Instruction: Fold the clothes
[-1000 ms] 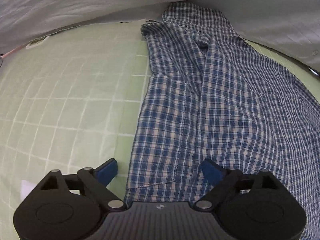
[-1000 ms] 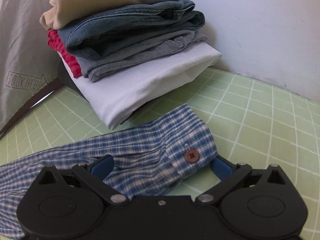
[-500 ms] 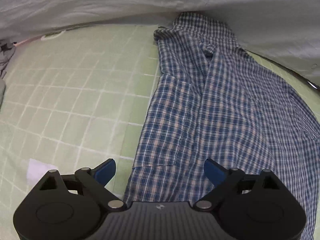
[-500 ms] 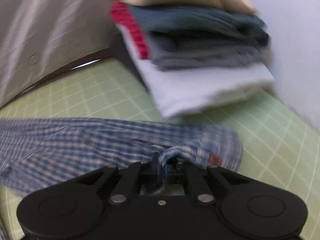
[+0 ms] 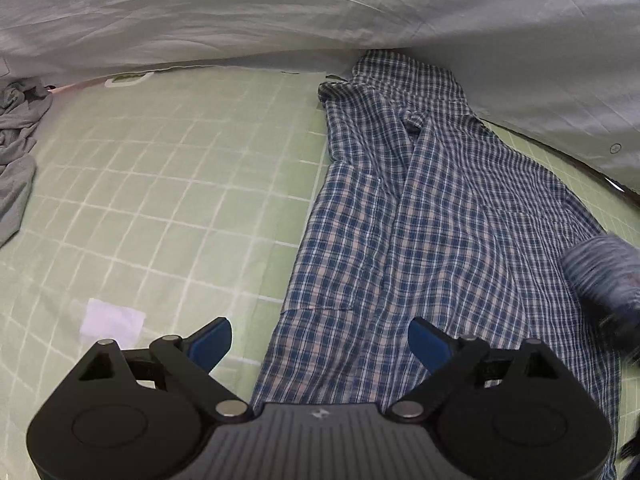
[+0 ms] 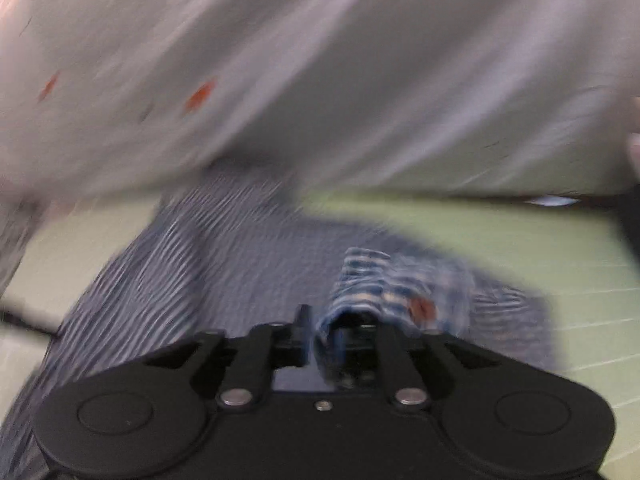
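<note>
A blue and white plaid shirt [image 5: 432, 216] lies spread on the green gridded mat [image 5: 160, 184], collar at the far end. My left gripper [image 5: 320, 340] is open just above the shirt's near hem, its blue pads to either side of the hem's left part. In the blurred right wrist view my right gripper [image 6: 340, 328] is shut on the plaid sleeve cuff [image 6: 384, 292], whose brown button shows beside the jaws. The lifted cuff and right gripper appear as a blur at the right edge of the left wrist view [image 5: 604, 276].
A grey sheet [image 5: 280, 12] with carrot prints rises behind the mat. A crumpled grey garment [image 5: 16, 148] lies at the far left. A small white patch [image 5: 110, 320] sits on the mat near my left gripper.
My right gripper closed on the sleeve cuff and swung left, away from the stack of folded clothes, over the shirt. The left gripper stayed open and shifted slightly.
</note>
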A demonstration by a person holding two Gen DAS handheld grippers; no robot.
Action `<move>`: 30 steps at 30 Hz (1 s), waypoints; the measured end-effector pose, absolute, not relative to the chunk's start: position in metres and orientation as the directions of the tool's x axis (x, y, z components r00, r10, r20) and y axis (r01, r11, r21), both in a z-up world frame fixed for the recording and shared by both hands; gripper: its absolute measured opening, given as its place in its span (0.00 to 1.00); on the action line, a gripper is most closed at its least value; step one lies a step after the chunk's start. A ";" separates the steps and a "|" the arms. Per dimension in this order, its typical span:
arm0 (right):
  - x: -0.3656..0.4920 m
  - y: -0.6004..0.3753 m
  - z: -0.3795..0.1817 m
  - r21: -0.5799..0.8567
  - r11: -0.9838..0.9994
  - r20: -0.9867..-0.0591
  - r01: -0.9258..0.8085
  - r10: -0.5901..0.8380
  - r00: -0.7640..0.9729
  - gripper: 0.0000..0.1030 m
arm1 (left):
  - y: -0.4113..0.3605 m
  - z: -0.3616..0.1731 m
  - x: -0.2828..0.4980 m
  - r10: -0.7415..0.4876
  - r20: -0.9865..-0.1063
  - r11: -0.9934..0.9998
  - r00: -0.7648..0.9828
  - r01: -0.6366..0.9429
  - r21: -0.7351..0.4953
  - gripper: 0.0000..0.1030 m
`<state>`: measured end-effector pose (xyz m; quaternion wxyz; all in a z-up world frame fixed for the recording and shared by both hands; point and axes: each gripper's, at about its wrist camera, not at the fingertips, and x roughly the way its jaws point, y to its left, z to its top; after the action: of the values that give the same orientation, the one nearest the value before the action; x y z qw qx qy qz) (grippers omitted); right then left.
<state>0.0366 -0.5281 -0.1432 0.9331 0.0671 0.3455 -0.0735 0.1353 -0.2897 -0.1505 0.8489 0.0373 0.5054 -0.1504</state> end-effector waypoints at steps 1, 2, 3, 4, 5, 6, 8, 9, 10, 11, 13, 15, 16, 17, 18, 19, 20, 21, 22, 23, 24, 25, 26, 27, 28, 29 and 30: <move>0.036 -0.520 -0.150 0.067 0.981 -0.670 0.185 -0.093 0.737 0.45 | -0.289 -0.150 0.133 -0.217 -0.868 0.952 0.446 0.295 -0.087 0.92; 0.030 -0.516 -0.151 0.086 0.978 -0.666 0.189 -0.084 0.741 0.56 | -0.290 -0.149 0.132 -0.218 -0.867 0.951 0.448 0.299 -0.084 0.92; 0.023 -0.513 -0.151 0.109 0.975 -0.661 0.193 -0.074 0.747 0.65 | -0.291 -0.148 0.131 -0.218 -0.866 0.950 0.450 0.302 -0.082 0.92; 0.014 -0.517 -0.150 0.145 0.968 -0.653 0.206 -0.063 0.755 0.82 | -0.292 -0.148 0.130 -0.219 -0.865 0.949 0.452 0.306 -0.081 0.92; 0.006 -0.524 -0.147 0.173 0.956 -0.644 0.237 -0.072 0.762 0.87 | -0.294 -0.148 0.130 -0.223 -0.864 0.947 0.451 0.310 -0.082 0.92; -0.003 -0.532 -0.144 0.201 0.942 -0.635 0.270 -0.084 0.768 0.87 | -0.298 -0.148 0.130 -0.231 -0.864 0.944 0.448 0.319 -0.087 0.92; -0.023 -0.547 -0.139 0.244 0.908 -0.621 0.341 -0.125 0.774 0.93 | -0.308 -0.148 0.130 -0.249 -0.861 0.936 0.443 0.339 -0.096 0.92; -0.035 -0.555 -0.136 0.258 0.887 -0.615 0.382 -0.154 0.773 0.95 | -0.315 -0.148 0.129 -0.265 -0.859 0.927 0.439 0.361 -0.102 0.92; -0.048 -0.563 -0.134 0.259 0.863 -0.611 0.434 -0.202 0.766 0.96 | -0.322 -0.147 0.129 -0.280 -0.856 0.918 0.435 0.383 -0.106 0.92; -0.057 -0.570 -0.135 0.242 0.841 -0.617 0.484 -0.252 0.746 0.96 | -0.330 -0.146 0.128 -0.294 -0.852 0.907 0.432 0.409 -0.106 0.92; -0.073 -0.583 -0.138 0.202 0.790 -0.630 0.579 -0.348 0.695 0.97 | -0.350 -0.145 0.124 -0.325 -0.842 0.879 0.432 0.466 -0.100 0.92; -0.086 -0.592 -0.143 0.129 0.746 -0.653 0.654 -0.432 0.622 0.97 | -0.369 -0.144 0.121 -0.354 -0.831 0.852 0.429 0.515 -0.097 0.91; -0.089 -0.596 -0.145 0.115 0.733 -0.661 0.670 -0.447 0.603 0.97 | -0.380 -0.144 0.120 -0.374 -0.823 0.835 0.427 0.541 -0.098 0.90; -0.091 -0.599 -0.148 0.105 0.722 -0.668 0.684 -0.459 0.586 0.97 | -0.388 -0.145 0.118 -0.391 -0.815 0.822 0.427 0.561 -0.100 0.89; -0.093 -0.602 -0.150 0.094 0.711 -0.674 0.697 -0.470 0.570 0.97 | -0.397 -0.146 0.117 -0.410 -0.809 0.805 0.422 0.584 -0.103 0.84; -0.095 -0.605 -0.152 0.083 0.699 -0.680 0.710 -0.481 0.553 0.97 | -0.406 -0.146 0.115 -0.430 -0.803 0.785 0.412 0.610 -0.107 0.77; -0.097 -0.608 -0.154 0.072 0.687 -0.686 0.723 -0.492 0.536 0.97 | -0.415 -0.147 0.113 -0.450 -0.798 0.764 0.401 0.635 -0.112 0.74; -0.099 -0.611 -0.156 0.060 0.675 -0.692 0.735 -0.502 0.519 0.97 | -0.422 -0.148 0.112 -0.470 -0.793 0.745 0.388 0.656 -0.121 0.68; -0.101 -0.614 -0.158 0.049 0.663 -0.697 0.747 -0.513 0.501 0.97 | -0.430 -0.151 0.113 -0.482 -0.794 0.730 0.370 0.670 -0.130 0.63; -0.103 -0.617 -0.160 0.038 0.651 -0.703 0.758 -0.523 0.483 0.97 | -0.437 -0.153 0.113 -0.493 -0.796 0.715 0.352 0.685 -0.140 0.60; -0.105 -0.621 -0.162 0.026 0.638 -0.707 0.770 -0.532 0.465 0.97 | -0.444 -0.156 0.114 -0.500 -0.798 0.704 0.335 0.694 -0.150 0.59; -0.107 -0.624 -0.164 0.014 0.625 -0.712 0.780 -0.542 0.447 0.97 | -0.450 -0.161 0.117 -0.496 -0.806 0.706 0.322 0.691 -0.159 0.59; -0.106 -0.625 -0.164 0.010 0.624 -0.716 0.781 -0.541 0.441 0.97 | -0.455 -0.166 0.119 -0.493 -0.814 0.707 0.308 0.687 -0.168 0.59; -0.105 -0.626 -0.166 0.008 0.625 -0.719 0.780 -0.539 0.439 0.97 | -0.460 -0.170 0.121 -0.488 -0.822 0.709 0.294 0.683 -0.176 0.59; -0.105 -0.626 -0.168 0.006 0.627 -0.722 0.779 -0.537 0.437 0.97 | -0.464 -0.175 0.123 -0.479 -0.832 0.713 0.282 0.677 -0.181 0.59; -0.104 -0.626 -0.169 0.004 0.628 -0.725 0.778 -0.534 0.435 0.97 | -0.468 -0.179 0.124 -0.469 -0.840 0.718 0.273 0.672 -0.182 0.59; -0.104 -0.626 -0.170 0.003 0.629 -0.728 0.777 -0.532 0.433 0.97 | -0.471 -0.183 0.125 -0.457 -0.847 0.723 0.272 0.668 -0.175 0.60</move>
<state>-0.1037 -0.6262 -0.1704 0.8288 0.1718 0.3574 -0.3947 0.1254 -0.4709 -0.1829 0.7901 0.1086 0.4871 -0.3559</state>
